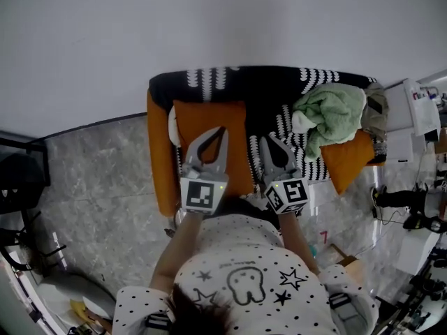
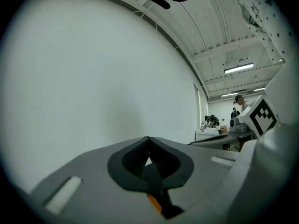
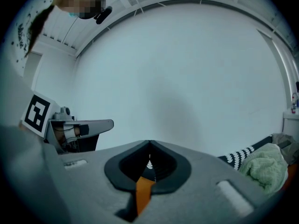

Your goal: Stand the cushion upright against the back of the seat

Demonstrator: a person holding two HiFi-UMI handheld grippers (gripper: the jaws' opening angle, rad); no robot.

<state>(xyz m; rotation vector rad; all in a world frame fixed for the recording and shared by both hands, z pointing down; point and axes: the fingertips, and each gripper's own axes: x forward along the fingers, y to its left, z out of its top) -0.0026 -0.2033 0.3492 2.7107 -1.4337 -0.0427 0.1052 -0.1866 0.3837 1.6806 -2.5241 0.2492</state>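
The person's spotted top [image 1: 244, 278] fills the foreground. Ahead, the left gripper [image 2: 148, 140] and the right gripper [image 3: 149, 144] both have their fingers clenched, each pinching a sliver of orange fabric, apparently the edge of the cushion [image 1: 209, 128]. The cushion sits on the left half of the orange seat [image 1: 159, 166], its far edge at the black patterned throw [image 1: 272, 89] over the back. A green cloth [image 1: 332, 114] lies to the right.

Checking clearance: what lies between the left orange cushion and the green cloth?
Head view: the black-and-white patterned throw and the shut right gripper.
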